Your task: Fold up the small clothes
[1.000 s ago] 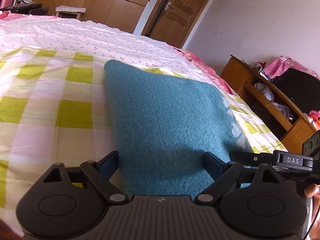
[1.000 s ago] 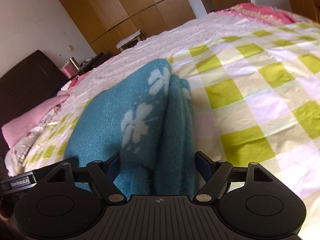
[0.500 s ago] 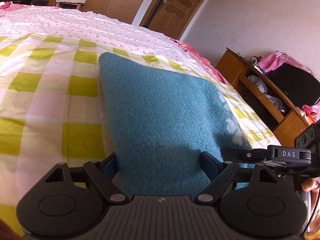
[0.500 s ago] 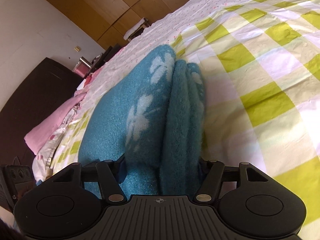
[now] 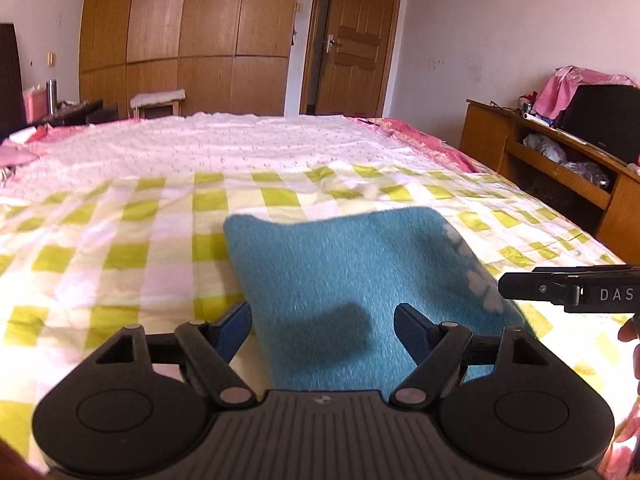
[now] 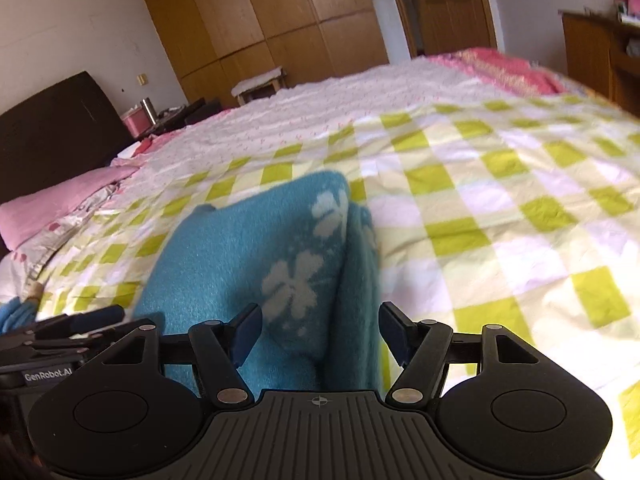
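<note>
Teal fleece garment [image 5: 344,280] at 12 o'clock: soft, light, floppy; grab folded edge. Left gripper [image 5: 322,330] closing, right gripper [image 6: 318,330] opening, neither pinching cloth.

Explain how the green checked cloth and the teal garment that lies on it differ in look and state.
The green checked cloth carries a regular grid of yellow-green and white squares; the teal garment is one solid colour with pale flower shapes along one side. The checked cloth looks thin and smooth, spread in one layer; the teal garment is fuzzy, thick and folded, its layers showing along one edge in the right wrist view. Both lie flat on the bed, in sunlight.
</note>
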Motion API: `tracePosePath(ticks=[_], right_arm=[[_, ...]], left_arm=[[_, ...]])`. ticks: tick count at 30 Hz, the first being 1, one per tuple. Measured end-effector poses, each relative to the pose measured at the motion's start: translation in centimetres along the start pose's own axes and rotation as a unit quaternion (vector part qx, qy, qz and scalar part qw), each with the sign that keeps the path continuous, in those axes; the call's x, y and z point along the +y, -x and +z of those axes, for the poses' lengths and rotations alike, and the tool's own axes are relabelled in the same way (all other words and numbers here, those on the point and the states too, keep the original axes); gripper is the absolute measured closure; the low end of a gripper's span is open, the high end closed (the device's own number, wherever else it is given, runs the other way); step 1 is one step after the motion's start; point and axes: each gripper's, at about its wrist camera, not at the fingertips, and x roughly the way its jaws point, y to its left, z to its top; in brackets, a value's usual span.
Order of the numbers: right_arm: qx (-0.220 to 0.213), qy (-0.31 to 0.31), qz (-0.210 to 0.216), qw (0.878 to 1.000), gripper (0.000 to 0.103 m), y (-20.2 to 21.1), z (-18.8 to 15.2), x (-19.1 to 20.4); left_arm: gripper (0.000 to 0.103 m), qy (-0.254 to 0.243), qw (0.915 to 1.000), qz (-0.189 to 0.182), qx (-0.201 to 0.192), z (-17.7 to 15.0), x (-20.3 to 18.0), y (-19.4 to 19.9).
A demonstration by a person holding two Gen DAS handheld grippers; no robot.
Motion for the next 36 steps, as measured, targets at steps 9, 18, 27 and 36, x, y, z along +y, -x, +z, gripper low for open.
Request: tracePosePath(ticks=[9, 18, 27, 36], right_arm=[[0.004, 0.053, 0.004, 0.999, 0.078, -6.2, 2.4, 2.5], [0.026, 0.044, -0.014, 0.999, 0.086, -8.5, 1.6, 1.6], [0.005, 0.041, -0.003, 0.999, 0.078, -2.4, 1.2, 2.8], [-0.002, 0.048, -0.023, 0.999, 0.062, 3.1, -2.0, 4.3]], left_arm=[[0.020, -0.049, 0.9977, 0.045, 0.013, 1.2, -2.3, -4.2], [0.019, -0.046, 0.9971, 0.052, 0.030, 0.8, -2.9, -4.8], [0.019, -0.030, 0.9973, 0.056, 0.037, 0.2, -3.6, -2.1], [0.010, -0.006, 0.9972, 0.064, 0.038, -2.2, -4.3, 1.2]])
